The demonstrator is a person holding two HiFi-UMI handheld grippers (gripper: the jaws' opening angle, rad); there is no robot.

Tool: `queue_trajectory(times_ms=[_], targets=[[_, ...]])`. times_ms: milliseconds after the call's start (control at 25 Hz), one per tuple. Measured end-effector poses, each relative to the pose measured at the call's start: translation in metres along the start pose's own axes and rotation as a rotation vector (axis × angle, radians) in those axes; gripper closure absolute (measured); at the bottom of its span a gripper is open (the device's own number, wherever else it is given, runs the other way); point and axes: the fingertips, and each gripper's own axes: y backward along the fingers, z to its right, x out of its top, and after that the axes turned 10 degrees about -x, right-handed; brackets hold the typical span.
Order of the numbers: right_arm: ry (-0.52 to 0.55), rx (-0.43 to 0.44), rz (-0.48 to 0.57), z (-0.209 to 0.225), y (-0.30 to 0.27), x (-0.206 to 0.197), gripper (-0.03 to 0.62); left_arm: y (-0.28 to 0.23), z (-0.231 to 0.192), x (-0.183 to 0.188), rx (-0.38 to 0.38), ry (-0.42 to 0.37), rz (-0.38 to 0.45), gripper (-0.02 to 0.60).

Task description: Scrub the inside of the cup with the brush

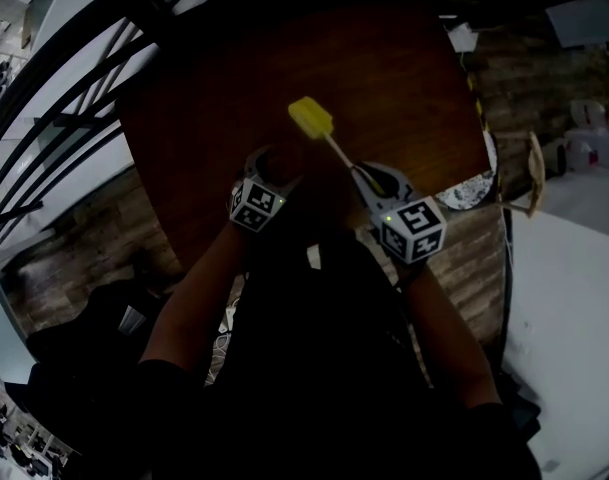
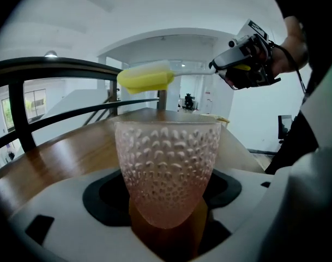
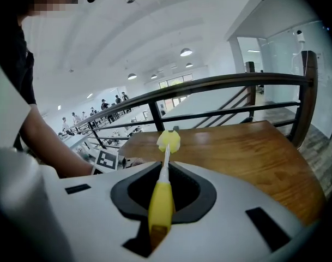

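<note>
My left gripper (image 2: pixel 166 222) is shut on a clear pinkish cup (image 2: pixel 167 168) with a bumpy wall, held upright above the wooden table (image 2: pixel 73 157). In the head view that gripper (image 1: pixel 261 173) hides the cup. My right gripper (image 3: pixel 160 222) is shut on the yellow handle of the brush (image 3: pixel 161 201). Its thin white stem leads to a yellow sponge head (image 3: pixel 169 141). In the left gripper view the sponge head (image 2: pixel 146 78) hangs just above and behind the cup's rim, outside the cup. The head view shows the sponge head (image 1: pixel 311 119) beyond both grippers, with the right gripper (image 1: pixel 382 183) on its handle.
A dark curved railing (image 3: pixel 220 86) runs round the far side of the round wooden table (image 1: pixel 314 78). A white plate-like thing (image 1: pixel 466 190) lies on the plank floor at the table's right. People (image 3: pixel 108 105) stand far off in the hall.
</note>
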Motion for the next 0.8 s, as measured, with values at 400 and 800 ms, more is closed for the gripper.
queue_trajectory(times_ms=[400, 800], targets=[[0.029, 0.001, 0.001, -0.010, -0.001, 0.003, 0.549, 0.007, 0.004, -0.024, -0.038, -0.060, -0.030, 0.224], [0.064, 0.000, 0.023, -0.012, 0.024, 0.013, 0.549, 0.027, 0.007, -0.042, -0.005, -0.039, -0.092, 0.221]])
